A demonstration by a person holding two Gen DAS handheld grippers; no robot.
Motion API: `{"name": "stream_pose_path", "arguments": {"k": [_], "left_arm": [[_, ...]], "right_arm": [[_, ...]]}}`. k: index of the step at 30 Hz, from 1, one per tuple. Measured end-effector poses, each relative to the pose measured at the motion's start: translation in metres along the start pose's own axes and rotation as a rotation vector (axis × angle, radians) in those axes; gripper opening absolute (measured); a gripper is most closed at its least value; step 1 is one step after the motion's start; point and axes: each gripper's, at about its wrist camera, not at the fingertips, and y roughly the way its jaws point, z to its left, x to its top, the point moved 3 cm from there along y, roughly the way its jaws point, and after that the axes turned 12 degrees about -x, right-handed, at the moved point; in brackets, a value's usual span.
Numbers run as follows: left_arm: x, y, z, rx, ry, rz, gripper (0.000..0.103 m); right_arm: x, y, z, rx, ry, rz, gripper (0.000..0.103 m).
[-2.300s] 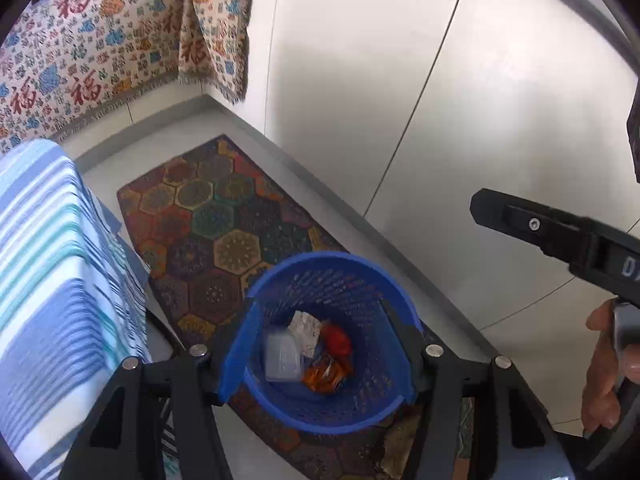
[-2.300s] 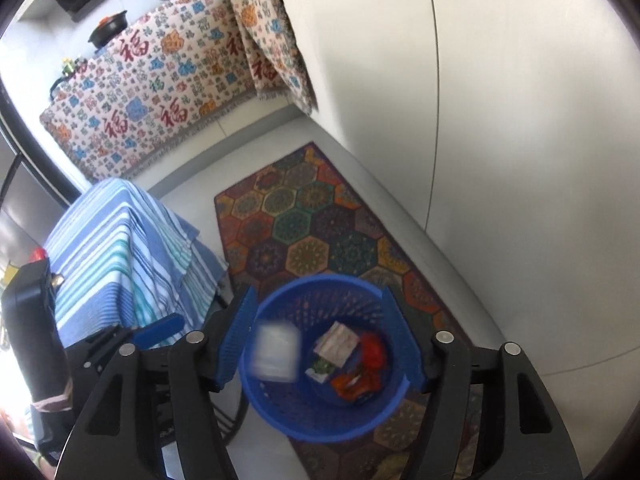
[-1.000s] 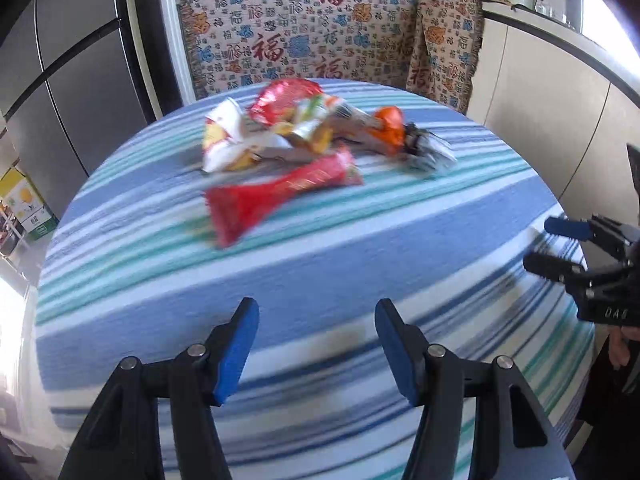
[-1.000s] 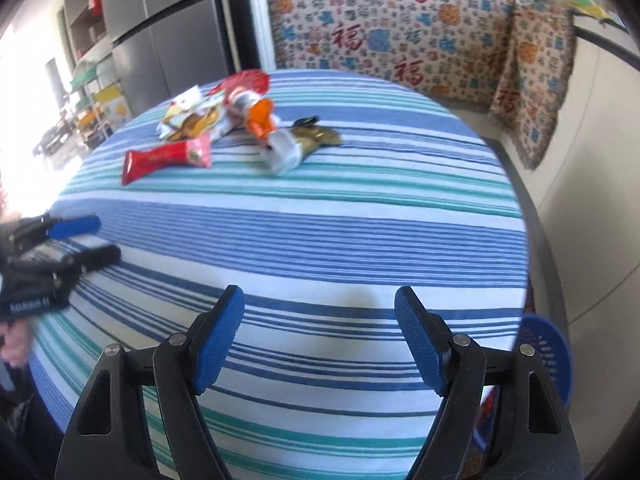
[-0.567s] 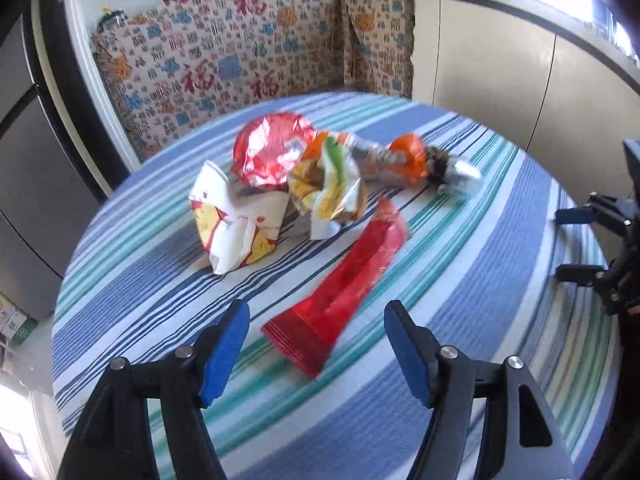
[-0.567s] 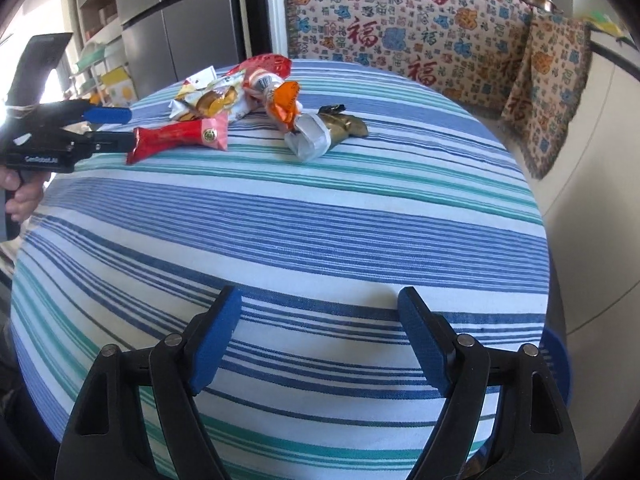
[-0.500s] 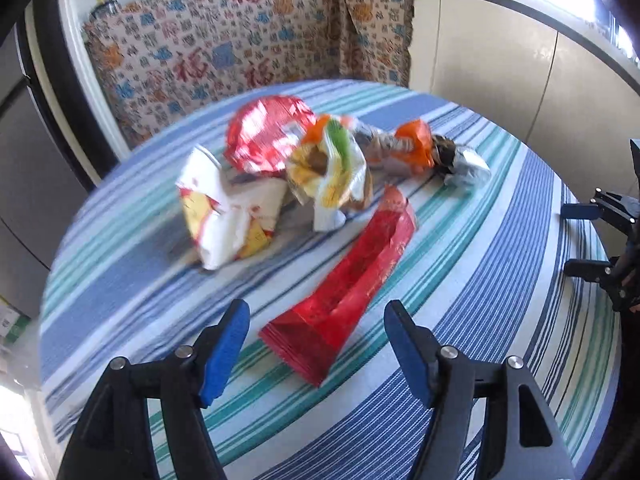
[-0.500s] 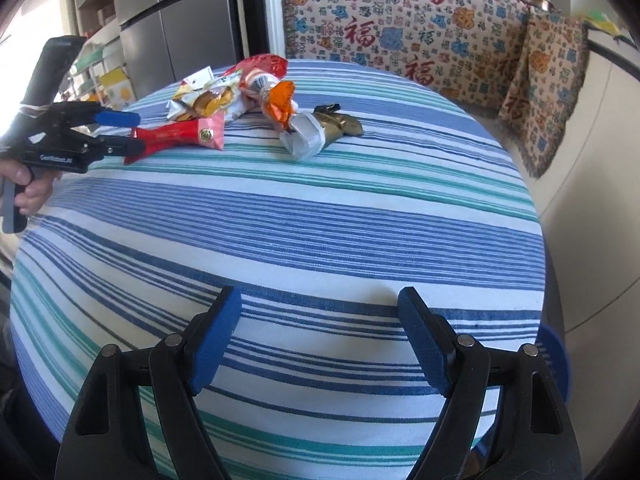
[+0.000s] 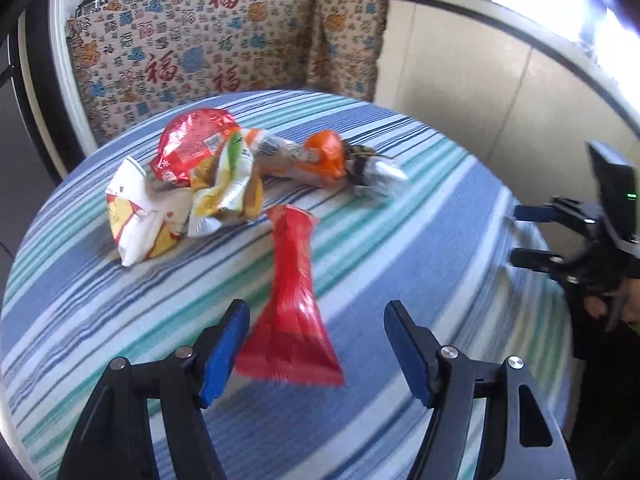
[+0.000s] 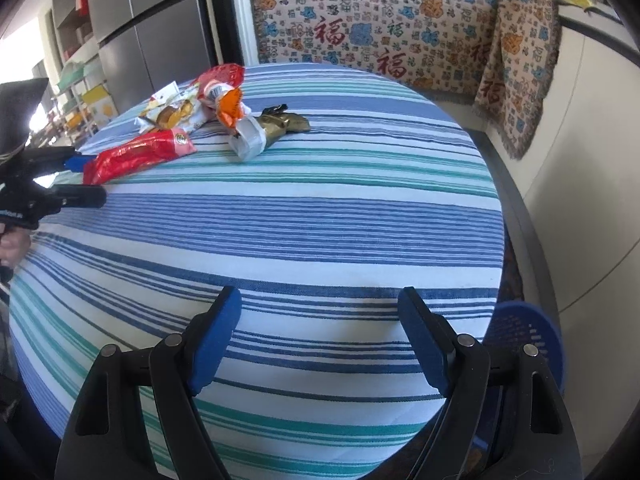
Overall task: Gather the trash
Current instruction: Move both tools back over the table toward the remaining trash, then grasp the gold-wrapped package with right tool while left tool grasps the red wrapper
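One round table (image 10: 304,216), covered in a blue, teal and white striped cloth, fills most of both views. Behind it we note a patterned fabric (image 10: 376,32) with red characters draped over a bench or counter, a grey refrigerator (image 10: 148,36) on the far left of the right wrist view, and pale cabinet fronts (image 9: 472,92) along the other wall. Low beside the table edge we see a blue perforated basket (image 10: 524,340) on the floor, partly hidden by the right gripper's arm.

Trash sits in a loose cluster on the far part of the cloth: a white and yellow bag (image 9: 140,216), a round red foil wrapper (image 9: 192,144), a crumpled yellow-green packet (image 9: 228,188), an orange wrapper (image 9: 320,156) touching a silver and brown one (image 9: 372,172). A long red wrapper (image 9: 292,292) lies apart from these, nearest the left gripper.

Left gripper (image 9: 316,344): jaws spread wide, straddling the near end of the long red wrapper; we cannot tell whether either pad touches it. It grips nothing.

Right gripper (image 10: 318,336): jaws also spread wide, empty, above bare cloth at the near table edge, well apart from the trash.
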Motion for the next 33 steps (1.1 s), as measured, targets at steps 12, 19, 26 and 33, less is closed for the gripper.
{"name": "stream_pose_path", "arguments": {"k": [12,19,26,33], "left_arm": [[0.009,0.022,-0.022,0.055,0.041,0.020,0.052],[0.001,0.014,-0.022,0.111,-0.056,-0.020,0.032],[-0.020,-0.002,-0.033,0.137,-0.188,-0.065,0.032],[-0.025,-0.007,-0.038,0.255,-0.281,-0.102,0.070]], "right_arm": [[0.058,0.021,-0.002,0.068,0.148,0.021,0.082],[0.105,0.067,0.024,0.146,0.234,0.106,0.080],[0.088,0.058,0.022,0.066,0.108,0.095,0.039],[0.039,0.007,0.012,0.001,-0.036,0.022,0.042]]}}
